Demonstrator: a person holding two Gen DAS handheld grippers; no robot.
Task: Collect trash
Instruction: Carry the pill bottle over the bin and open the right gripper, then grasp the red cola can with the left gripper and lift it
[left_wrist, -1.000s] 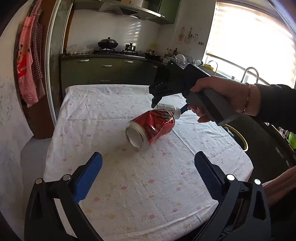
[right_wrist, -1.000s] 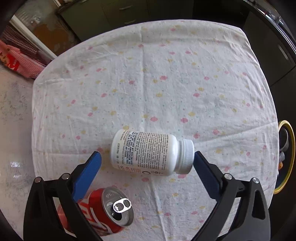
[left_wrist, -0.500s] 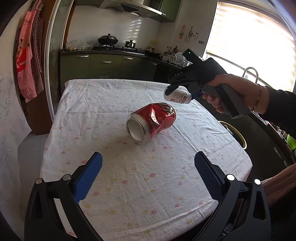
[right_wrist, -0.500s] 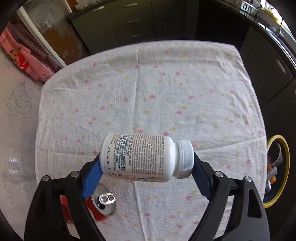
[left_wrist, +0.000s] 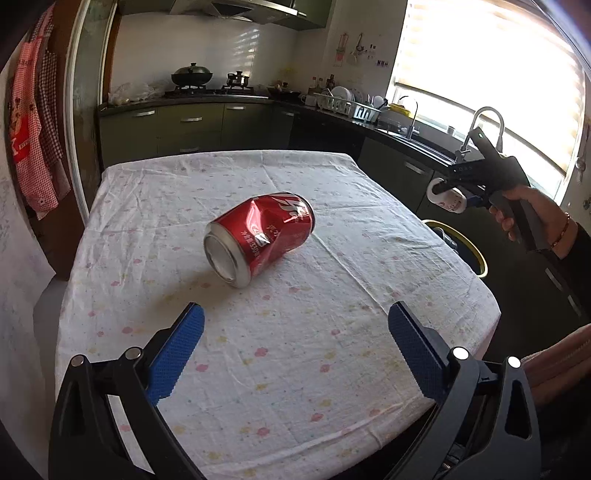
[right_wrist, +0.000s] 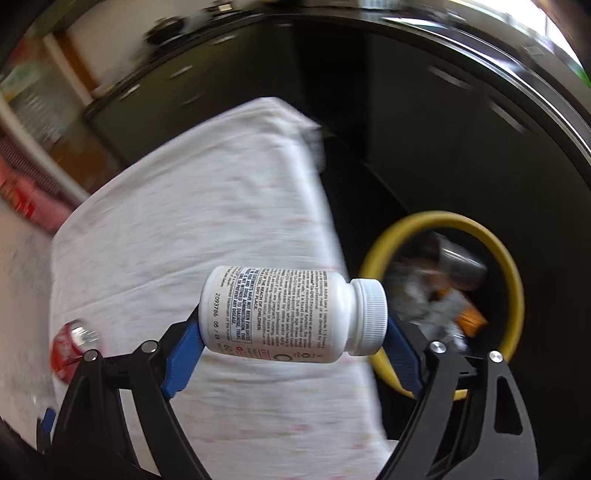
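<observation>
Bottle (right_wrist: 291, 314) is clamped end to end in right gripper (right_wrist: 291, 332) fingers, off the bench (left_wrist: 258, 369) edge, near the bin (right_wrist: 513, 288). Centre it over the yellow rim before release. Left gripper (left_wrist: 295, 347) fingers stand wide, empty. Can (left_wrist: 258, 238) lies on its side on the cloth-covered bench, kitchen cabinets behind

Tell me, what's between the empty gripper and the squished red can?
Only bare flowery tablecloth. In the left wrist view, nothing lies between the open left gripper and the red can.
</observation>
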